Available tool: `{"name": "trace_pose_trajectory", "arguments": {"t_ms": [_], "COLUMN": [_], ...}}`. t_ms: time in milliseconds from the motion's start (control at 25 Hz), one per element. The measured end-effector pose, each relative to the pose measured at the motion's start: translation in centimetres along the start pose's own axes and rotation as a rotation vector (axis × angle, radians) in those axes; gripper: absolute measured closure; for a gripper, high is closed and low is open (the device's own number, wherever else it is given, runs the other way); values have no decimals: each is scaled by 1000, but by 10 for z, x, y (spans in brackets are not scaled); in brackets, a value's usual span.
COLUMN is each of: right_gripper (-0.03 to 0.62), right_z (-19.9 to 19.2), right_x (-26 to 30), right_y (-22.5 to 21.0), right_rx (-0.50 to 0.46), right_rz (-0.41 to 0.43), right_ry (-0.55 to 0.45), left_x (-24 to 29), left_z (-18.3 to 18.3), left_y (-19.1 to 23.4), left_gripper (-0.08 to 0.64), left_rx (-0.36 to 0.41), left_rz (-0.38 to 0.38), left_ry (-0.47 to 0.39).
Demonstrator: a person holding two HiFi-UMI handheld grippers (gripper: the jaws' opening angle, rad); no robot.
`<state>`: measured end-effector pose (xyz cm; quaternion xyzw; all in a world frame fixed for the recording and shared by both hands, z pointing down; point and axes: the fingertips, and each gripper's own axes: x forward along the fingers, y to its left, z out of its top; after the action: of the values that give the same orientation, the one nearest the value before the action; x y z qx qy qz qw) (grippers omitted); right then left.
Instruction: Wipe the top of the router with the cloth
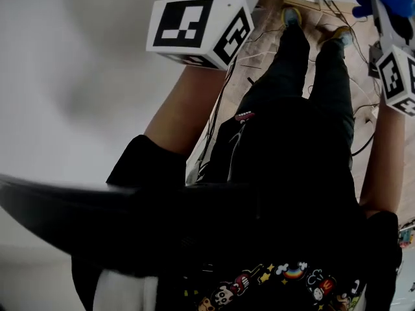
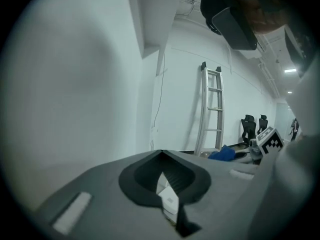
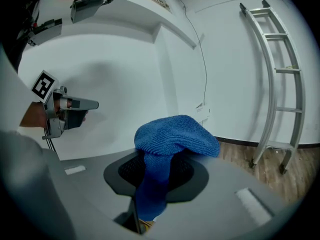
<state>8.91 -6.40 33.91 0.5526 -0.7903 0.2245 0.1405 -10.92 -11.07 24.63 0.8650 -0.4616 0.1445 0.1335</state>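
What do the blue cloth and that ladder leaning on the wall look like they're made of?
The blue cloth is probably microfibre or terry, matte: a nubby looped pile shows, and it droops softly from the right gripper. The ladder is likely bare metal, perhaps aluminium: pale grey rails and rungs with a dull sheen, no paint visible.

Both tool views toward one ladder [image 3: 287, 69]

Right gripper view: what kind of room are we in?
Probably a bare indoor lab or office space: a ladder leaning against a white wall, wood floor, office chairs in the back.
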Motion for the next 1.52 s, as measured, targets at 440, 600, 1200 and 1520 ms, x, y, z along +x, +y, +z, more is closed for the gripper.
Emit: {"name": "trace_pose_trajectory", "arguments": {"t_ms": [440,600,1200,1520], "right_gripper": [474,474,474,474], "right_z": [-84,-126,-228,-232], "right_x": [65,96,236,313], "right_y": [-25,-39,-64,-95], "right_rx": [20,55,45,5], "right_rz": [12,-14,-137,-216], "right_ry": [127,170,342,351], "left_x": [78,110,189,203], "left_z": [-82,-112,-199,-219], "left_y": [-33,-52,-24,-3], "left_gripper": [560,560,560,560], "left_rx": [-57,-62,-89,-118], "left_rz": [-38,-70,-29,-30], "left_ry": [76,82,141,172]}}
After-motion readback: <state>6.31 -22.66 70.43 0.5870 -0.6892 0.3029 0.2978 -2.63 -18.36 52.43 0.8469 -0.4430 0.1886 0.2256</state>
